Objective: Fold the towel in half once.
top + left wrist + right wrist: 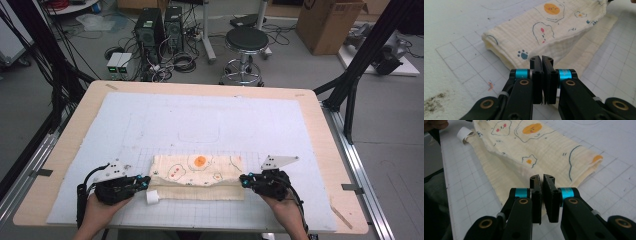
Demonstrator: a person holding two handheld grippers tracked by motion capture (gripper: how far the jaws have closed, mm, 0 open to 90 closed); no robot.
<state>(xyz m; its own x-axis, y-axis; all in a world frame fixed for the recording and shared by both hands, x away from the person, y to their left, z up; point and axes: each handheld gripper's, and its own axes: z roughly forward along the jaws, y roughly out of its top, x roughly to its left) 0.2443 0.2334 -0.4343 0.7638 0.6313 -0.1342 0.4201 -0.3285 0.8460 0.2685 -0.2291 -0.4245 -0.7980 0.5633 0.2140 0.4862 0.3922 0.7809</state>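
Left gripper [145, 182] jaws together, pinching the left edge of the folded printed muslin cloth [197, 176]. Right gripper [245, 181] jaws together too, clamped on the cloth's right edge. Cloth lies flat between both, near the front of the white gridded mat [150, 125], white tag [152, 197] at its left front corner. Mat sits on wooden table [320, 130].

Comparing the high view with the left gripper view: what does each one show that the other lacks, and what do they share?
High view alone: the right gripper, shut, at the cloth's right end, the wooden table edge, and a black stool on the floor beyond.
Left gripper view alone: a blue paw print on the cloth and dark smudges on the mat.
Both: the folded cream cloth with an orange face, the gridded white mat, and the left gripper, shut.
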